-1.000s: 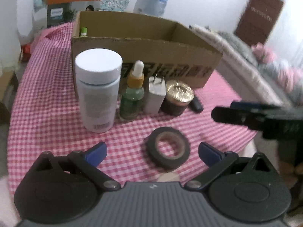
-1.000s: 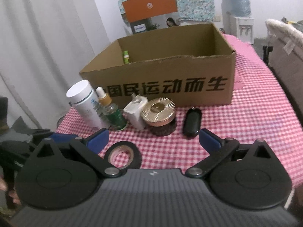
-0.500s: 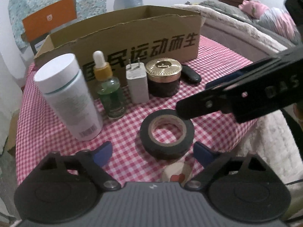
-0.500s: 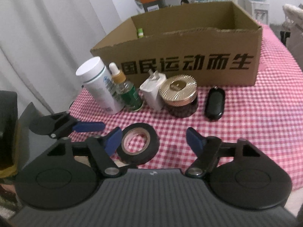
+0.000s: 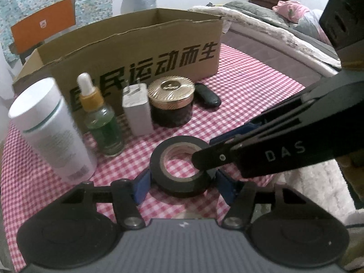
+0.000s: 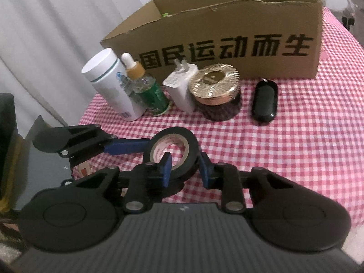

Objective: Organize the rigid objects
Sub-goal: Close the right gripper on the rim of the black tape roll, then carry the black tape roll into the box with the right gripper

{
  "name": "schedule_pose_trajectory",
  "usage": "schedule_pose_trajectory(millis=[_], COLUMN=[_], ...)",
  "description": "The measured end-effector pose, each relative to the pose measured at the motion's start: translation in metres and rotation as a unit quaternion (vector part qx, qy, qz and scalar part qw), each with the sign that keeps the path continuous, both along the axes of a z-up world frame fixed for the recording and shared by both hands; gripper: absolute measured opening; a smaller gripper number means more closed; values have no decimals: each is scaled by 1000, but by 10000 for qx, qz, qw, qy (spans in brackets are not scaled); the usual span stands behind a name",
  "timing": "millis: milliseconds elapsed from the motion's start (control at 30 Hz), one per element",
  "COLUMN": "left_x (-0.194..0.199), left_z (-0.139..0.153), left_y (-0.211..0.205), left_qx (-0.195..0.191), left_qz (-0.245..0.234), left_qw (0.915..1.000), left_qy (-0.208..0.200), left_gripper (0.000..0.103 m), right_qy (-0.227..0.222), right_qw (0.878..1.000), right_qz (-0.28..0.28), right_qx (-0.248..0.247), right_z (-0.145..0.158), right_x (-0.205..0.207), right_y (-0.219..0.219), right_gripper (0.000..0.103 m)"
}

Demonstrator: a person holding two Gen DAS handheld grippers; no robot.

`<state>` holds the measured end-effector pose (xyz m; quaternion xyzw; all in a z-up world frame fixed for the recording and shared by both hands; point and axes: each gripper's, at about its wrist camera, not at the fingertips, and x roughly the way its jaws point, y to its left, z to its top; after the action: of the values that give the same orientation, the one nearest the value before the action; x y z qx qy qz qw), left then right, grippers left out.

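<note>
I have the black roll of electrical tape (image 5: 180, 169) lying flat near the front edge of the pink-checked tablecloth (image 5: 250, 95) — light, stiff, slightly grippy. My left gripper (image 5: 182, 185) has been closing across its outer rim; my right gripper (image 6: 185, 166) has been closing on one wall, one finger inside the core — both angled downward.

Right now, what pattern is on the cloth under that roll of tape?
Pink-and-white checks on the tablecloth, clearest in the right wrist view.

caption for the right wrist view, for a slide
Right gripper pinching the wall of a black tape roll, one finger inside its hole, as the left gripper's finger meets it from the left.
</note>
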<state>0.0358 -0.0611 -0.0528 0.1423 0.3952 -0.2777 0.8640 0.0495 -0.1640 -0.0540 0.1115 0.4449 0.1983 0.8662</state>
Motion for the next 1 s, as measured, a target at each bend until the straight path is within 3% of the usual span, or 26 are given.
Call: schedule_pose_trajectory(millis=[267, 1000], left_x=[6, 14], left_z=[-1, 1], left_y=[-10, -18], left_qx=[17, -46], left_qz=[-143, -79], left_qw=[9999, 9999], left_qy=[74, 80], left_gripper=[65, 67], right_qy=[12, -147], right_qw=[9997, 9997], right_qz=[-226, -185], right_qx=[34, -74], right_z=[-1, -1], right_x=[2, 5], right_y=[-13, -7], right_gripper=[24, 21])
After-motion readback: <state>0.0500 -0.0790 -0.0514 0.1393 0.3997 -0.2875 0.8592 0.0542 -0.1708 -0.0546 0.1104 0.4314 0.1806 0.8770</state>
